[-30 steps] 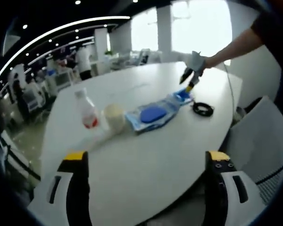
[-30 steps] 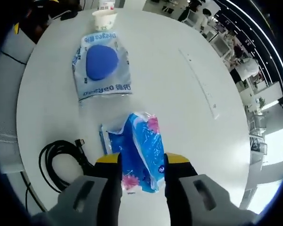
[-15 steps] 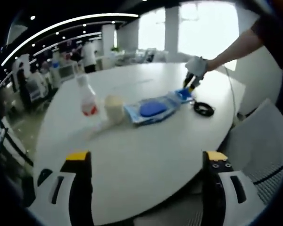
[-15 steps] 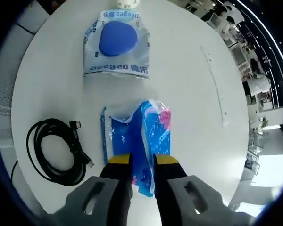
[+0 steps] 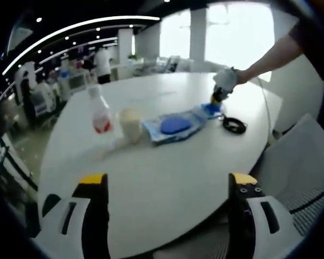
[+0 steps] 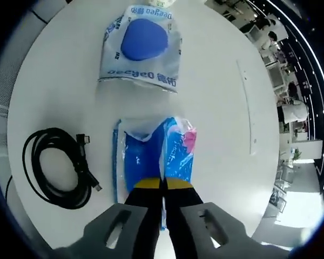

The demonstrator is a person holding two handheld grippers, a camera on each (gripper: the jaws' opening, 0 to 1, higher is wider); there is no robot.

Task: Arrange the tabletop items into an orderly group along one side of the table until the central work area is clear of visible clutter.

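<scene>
Blue plastic packet (image 6: pixel 156 156), lower centre of the right gripper view, pinched between the right gripper (image 6: pixel 163 186) jaws, probably for moving aside. Coiled black cable (image 6: pixel 56 167) at left on the white desk (image 6: pixel 221 81). Left gripper (image 5: pixel 164 186) jaws spread, empty.

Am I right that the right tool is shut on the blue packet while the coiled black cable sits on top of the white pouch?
Not quite. The right tool is shut on the blue packet, but the right gripper view shows the coiled black cable lying on the bare table, apart from the white pouch.
</scene>
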